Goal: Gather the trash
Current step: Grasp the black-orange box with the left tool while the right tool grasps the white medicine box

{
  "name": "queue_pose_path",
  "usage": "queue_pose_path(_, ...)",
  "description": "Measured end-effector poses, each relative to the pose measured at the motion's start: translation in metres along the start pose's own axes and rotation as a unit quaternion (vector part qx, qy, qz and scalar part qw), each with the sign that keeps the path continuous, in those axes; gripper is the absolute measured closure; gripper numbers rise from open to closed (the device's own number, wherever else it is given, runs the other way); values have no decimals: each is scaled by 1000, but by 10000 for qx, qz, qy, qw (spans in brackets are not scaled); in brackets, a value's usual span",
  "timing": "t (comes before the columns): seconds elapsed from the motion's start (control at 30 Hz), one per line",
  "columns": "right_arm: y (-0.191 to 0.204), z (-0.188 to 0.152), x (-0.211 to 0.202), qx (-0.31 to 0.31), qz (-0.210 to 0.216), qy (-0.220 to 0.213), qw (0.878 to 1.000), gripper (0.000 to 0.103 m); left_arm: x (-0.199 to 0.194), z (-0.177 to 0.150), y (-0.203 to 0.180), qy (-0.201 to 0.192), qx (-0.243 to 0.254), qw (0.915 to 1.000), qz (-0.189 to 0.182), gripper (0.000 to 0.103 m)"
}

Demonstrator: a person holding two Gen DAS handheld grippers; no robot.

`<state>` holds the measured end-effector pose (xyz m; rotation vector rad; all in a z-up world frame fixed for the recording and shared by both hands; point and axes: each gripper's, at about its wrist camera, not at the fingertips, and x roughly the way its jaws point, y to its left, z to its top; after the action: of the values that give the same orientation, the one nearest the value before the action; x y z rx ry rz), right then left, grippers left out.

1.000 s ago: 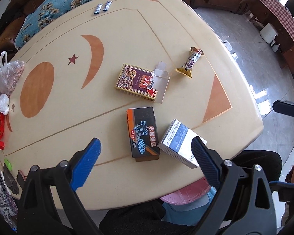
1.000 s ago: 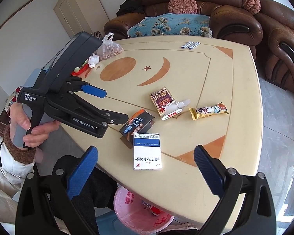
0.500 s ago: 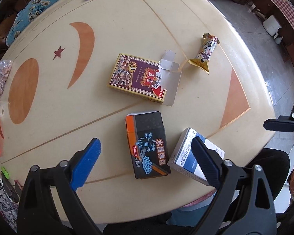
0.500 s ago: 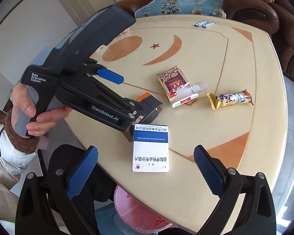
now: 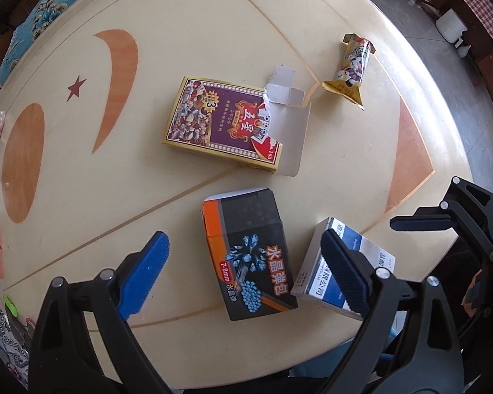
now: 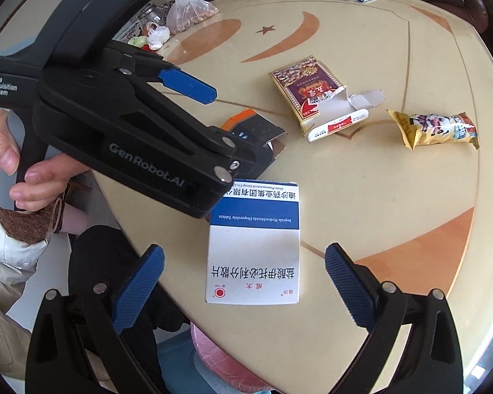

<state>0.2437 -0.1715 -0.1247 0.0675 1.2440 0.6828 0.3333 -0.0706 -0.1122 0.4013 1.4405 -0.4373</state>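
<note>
Left wrist view: the left gripper [image 5: 243, 256] hovered over the table's [image 5: 82, 203] near edge, fingers spread wide and holding nothing.
Black box: the black box [image 5: 249, 256] lay flat between the two blue pads, its long axis running away from the camera, roughly along the fingers, so the pads faced its long sides.
White box: the white box [image 5: 325, 275] lay touching or just beside the black box on the right, partly hidden behind the right pad.
Other trash: the purple box [image 5: 220, 124], torn open, sat toward the table's middle; the wrapper [image 5: 351, 69] lay beyond it, nearer the right edge.
Right wrist view: the right gripper [image 6: 245, 282] was also fully open and empty, with the white box [image 6: 253, 246] straight ahead between its pads, long axis along the fingers.
Left gripper seen here: its body [image 6: 131, 138] crossed above the black box [image 6: 256, 131] and hid most of it.
Bin: a pink bin [image 6: 226, 358] showed below the table's near edge.
Judgement: each gripper looked nearest to its own box; the left seemed set to drop onto the black box.
</note>
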Motion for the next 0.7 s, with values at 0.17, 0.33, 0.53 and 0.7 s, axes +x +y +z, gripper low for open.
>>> queue_pose_path(0.17,0,1,12,-54,-6,-25,10000,7,10,6,3,89,47,9999,18,12)
queue_pose_path(0.33,5,0,19,-185,-112,-21,9998,9,15,10,6,95,147,9998,75,12)
queue_pose_path(0.53,12,-1,22,-345,-270,-46,9990,25,24,5,3,73,191,9998,3,13)
queue_pose_path(0.7,15,-2,19,-352,-358,-69,9987,40,37,4,-1,172,228,9996,-70,23)
